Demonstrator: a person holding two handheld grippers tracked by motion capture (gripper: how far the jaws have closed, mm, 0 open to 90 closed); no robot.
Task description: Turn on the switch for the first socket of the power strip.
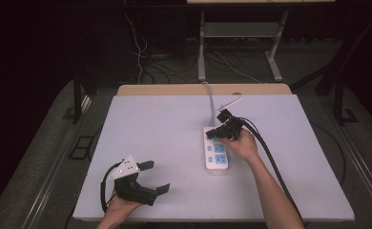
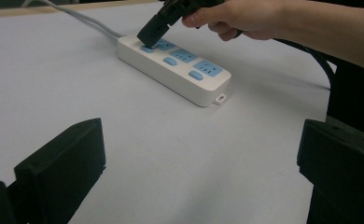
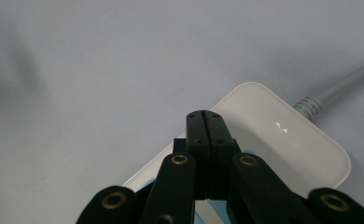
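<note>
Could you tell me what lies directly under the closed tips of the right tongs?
The right tongs press on the power strip at its cable end, on a blue switch beside the first socket. The tips cover most of that switch.

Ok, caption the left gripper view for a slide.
Closed right gripper pressing a blue switch on the white power strip, seen between open left jaws.

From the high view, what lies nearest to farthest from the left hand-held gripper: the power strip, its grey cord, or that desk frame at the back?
Measured from the left hand-held gripper:
1. Power strip, mid-table, to its right.
2. Grey cord, leaving the strip's far end toward the table's back edge.
3. Desk frame, on the floor beyond the table.
</note>
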